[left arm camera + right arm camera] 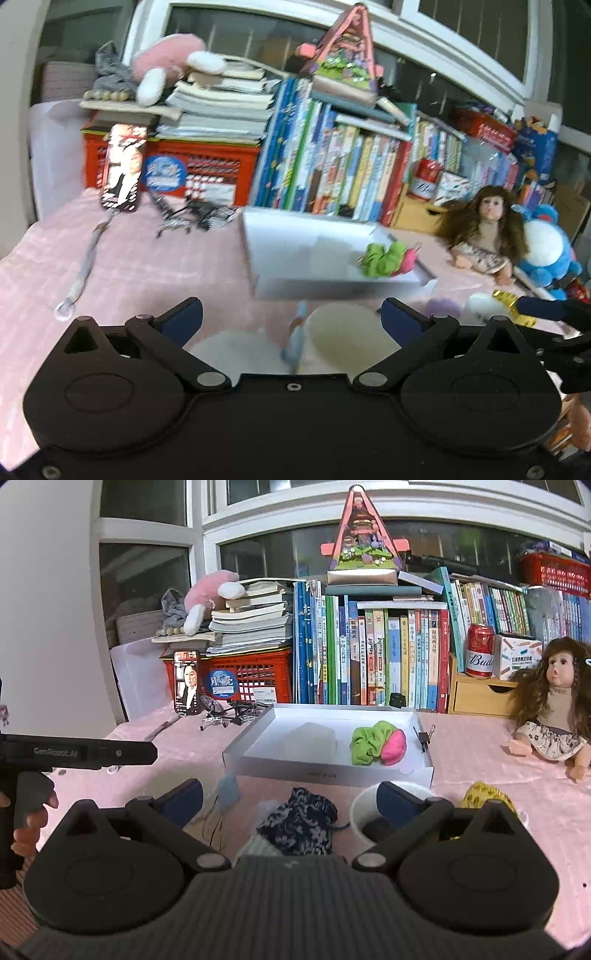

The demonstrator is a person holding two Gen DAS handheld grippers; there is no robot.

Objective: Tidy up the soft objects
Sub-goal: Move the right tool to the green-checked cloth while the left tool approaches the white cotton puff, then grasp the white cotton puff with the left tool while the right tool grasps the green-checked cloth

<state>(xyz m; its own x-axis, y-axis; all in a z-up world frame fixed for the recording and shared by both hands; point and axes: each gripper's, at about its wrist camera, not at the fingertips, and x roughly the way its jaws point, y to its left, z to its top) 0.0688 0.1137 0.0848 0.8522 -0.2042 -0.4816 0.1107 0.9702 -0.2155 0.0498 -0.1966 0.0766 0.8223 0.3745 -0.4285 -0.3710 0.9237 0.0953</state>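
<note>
A shallow white box (325,771) lies on the pink tablecloth, holding a green scrunchie (365,744) and a pink soft piece (394,747). My right gripper (291,797) is open just short of the box, with a dark blue floral pouch (299,821) lying on the table between its fingers, untouched. A white cup (364,812) stands by its right finger and a yellow item (484,794) further right. My left gripper (291,317) is open too, over the cup (347,332) and a pale blue piece (295,339). The box (332,284) and scrunchie (380,258) lie ahead.
A row of books (373,657), a red crate (258,675), a phone (187,683) and a beer can (479,651) line the back. A doll (554,716) sits at the right, a blue plush (546,251) beside it. Glasses (221,716) and a binder clip (424,736) lie near the box.
</note>
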